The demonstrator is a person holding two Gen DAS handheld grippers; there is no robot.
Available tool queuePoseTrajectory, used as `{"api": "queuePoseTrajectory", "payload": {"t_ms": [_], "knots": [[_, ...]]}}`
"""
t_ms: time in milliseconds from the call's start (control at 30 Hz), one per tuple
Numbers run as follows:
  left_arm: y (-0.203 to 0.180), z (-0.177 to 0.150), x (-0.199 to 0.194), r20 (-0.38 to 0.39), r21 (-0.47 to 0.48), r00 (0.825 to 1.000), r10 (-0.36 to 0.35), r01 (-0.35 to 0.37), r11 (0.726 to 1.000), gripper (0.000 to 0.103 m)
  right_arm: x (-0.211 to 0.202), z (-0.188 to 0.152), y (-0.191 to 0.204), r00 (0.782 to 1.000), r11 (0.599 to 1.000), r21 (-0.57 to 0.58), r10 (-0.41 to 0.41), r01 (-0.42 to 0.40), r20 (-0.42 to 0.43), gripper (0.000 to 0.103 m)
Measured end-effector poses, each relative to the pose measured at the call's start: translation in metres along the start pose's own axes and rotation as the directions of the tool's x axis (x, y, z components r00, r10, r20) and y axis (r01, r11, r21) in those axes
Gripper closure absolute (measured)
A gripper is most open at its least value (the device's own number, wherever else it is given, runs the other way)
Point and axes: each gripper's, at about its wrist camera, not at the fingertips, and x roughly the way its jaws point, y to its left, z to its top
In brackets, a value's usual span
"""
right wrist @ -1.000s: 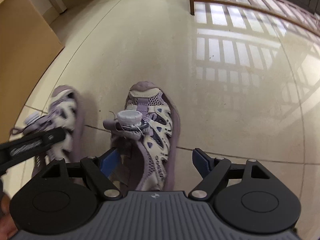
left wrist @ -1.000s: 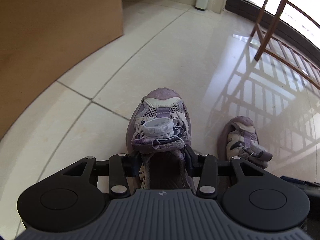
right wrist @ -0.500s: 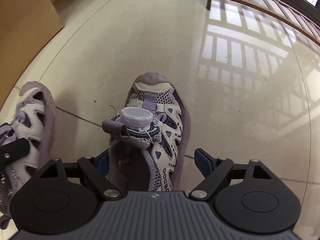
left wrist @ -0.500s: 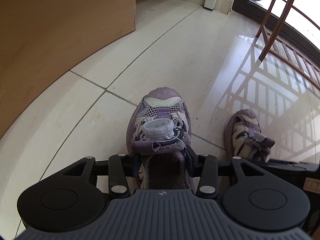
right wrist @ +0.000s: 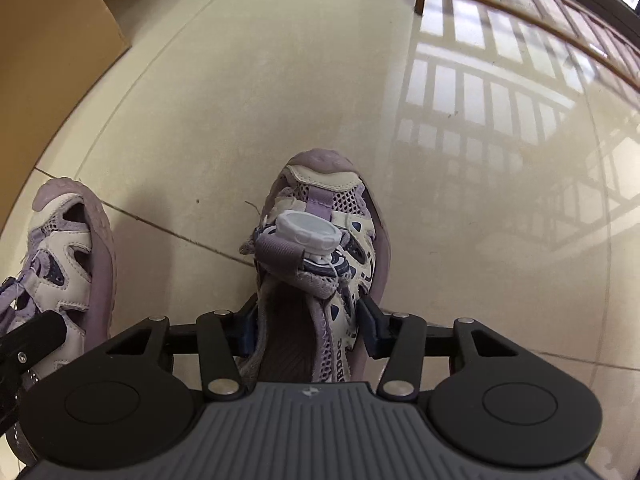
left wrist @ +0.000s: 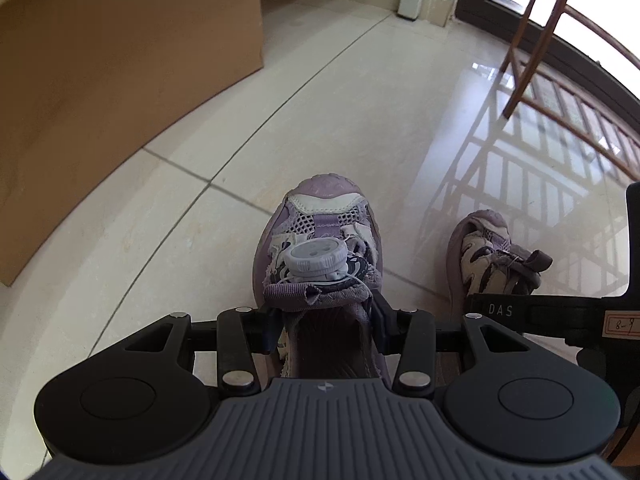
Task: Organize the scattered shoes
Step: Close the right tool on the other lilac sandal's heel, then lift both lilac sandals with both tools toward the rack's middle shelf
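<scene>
The left gripper [left wrist: 324, 326] is clamped on the collar of a purple shoe [left wrist: 320, 240], its pads pressing both sides of the opening. The right gripper [right wrist: 304, 330] is closing around the second shoe [right wrist: 324, 240], its pads at the shoe's two sides; whether they press yet I cannot tell. That second shoe sits on the floor [right wrist: 280, 100] just right of the first one, toes pointing the same way. Left of the shoes a brown cabinet [left wrist: 120, 72] edges the floor. Ahead and to the right of them a wooden rack [left wrist: 532, 48] stands by the window. Between the two lies open, glossy tile. Both shoes are lilac with cream panels, mesh toes and a round white dial [right wrist: 308, 232] on the tongue.
</scene>
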Motion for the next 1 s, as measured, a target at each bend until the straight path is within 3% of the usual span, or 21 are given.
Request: {"api": "queuePoseTrajectory", "payload": {"t_ms": [467,800,1000], "knots": [[-0.093,0.069,-0.105,0.035,0.093,0.999,-0.033,0.030,0.995,0.057,-0.154,0.072,-0.066,0.996,0.997,0.003,0.079,-0.079,0.049,0.048],[-0.166,0.134,-0.171,0.106,0.197,0.992,-0.075,0.053,0.979,0.056,-0.278,0.137,-0.128,0.977,0.994,-0.035,0.104,-0.099,0.188,0.048],[-0.197,0.176,-0.191,0.120,0.206,0.984,-0.130,0.103,0.973,0.056,-0.323,0.176,-0.173,0.968,0.995,-0.006,0.096,-0.098,0.231,0.047]]}}
